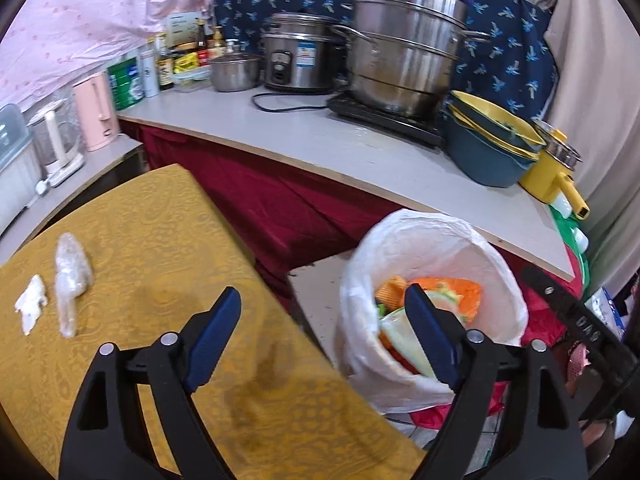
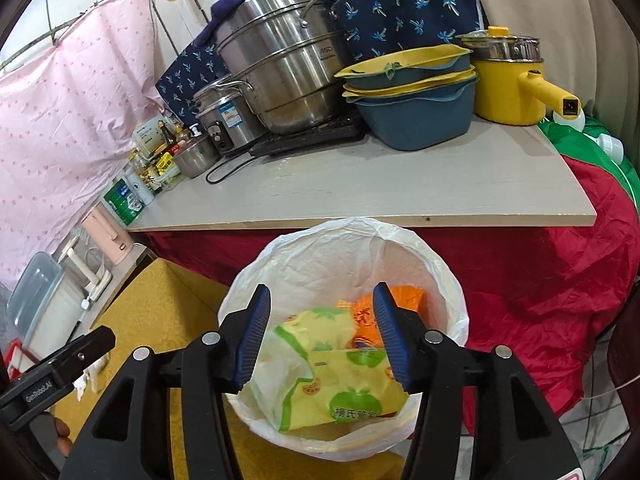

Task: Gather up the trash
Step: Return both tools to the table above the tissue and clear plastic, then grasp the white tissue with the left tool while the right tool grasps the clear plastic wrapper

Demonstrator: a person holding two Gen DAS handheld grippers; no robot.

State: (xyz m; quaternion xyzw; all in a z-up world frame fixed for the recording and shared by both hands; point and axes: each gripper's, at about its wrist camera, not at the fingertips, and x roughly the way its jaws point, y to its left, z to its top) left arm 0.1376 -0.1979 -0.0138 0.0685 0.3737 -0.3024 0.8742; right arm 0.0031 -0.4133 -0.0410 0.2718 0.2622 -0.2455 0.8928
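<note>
Yellow-clothed worktop (image 1: 168,216) carries a white scrap (image 1: 31,303) and clear wrapper (image 1: 71,276) near its left edge. Lined bin (image 2: 344,248) holds packaging. Left gripper (image 1: 322,300) and right gripper (image 2: 320,294) stand open, empty.

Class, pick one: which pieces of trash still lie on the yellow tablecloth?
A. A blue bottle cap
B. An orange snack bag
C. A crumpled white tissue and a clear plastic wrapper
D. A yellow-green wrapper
C: the crumpled white tissue and clear plastic wrapper lie side by side on the yellow tablecloth.
</note>
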